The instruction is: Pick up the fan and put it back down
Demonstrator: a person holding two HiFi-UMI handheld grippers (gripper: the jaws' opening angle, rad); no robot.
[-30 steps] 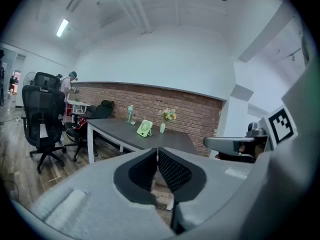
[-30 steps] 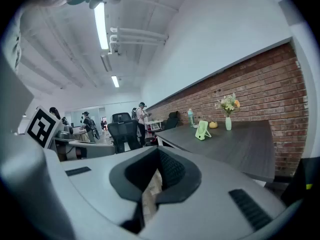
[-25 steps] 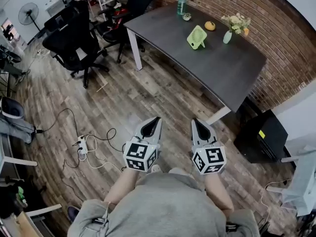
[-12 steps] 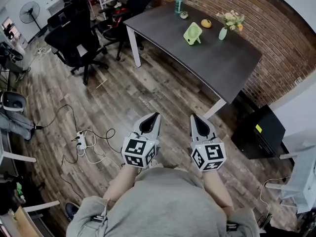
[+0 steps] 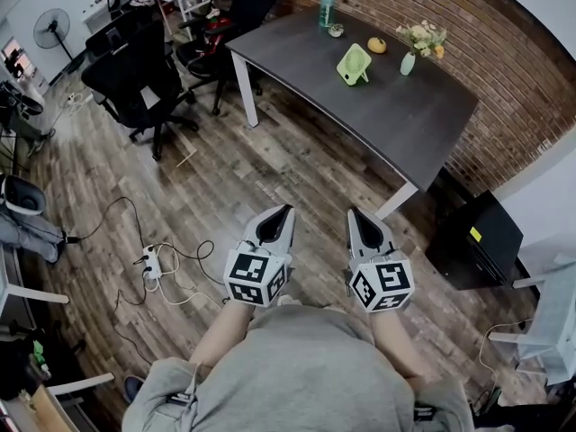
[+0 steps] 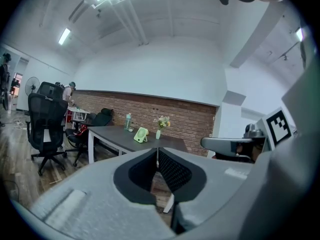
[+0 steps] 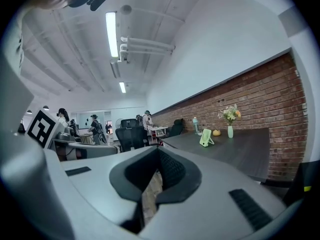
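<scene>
since a second ago both grippers have only crept slightly toward the table. the small light-green plastic desk fan point(image 5: 354, 63) stands near the dark grey table's point(image 5: 423, 124) far end, well apart from the left gripper point(image 5: 285, 212) and right gripper point(image 5: 355, 214), whose jaws are together and empty. it is probably light, stiff and tippy, so pinch its rim. the right gripper view shows its prop stand side-on; the head view places it on the table.

table top point(image 5: 405, 115): dark, matt, smooth | floor point(image 5: 270, 165): worn wood planks | wall point(image 5: 513, 61): rough red brick | fan point(image 5: 356, 63): pale green plastic
</scene>
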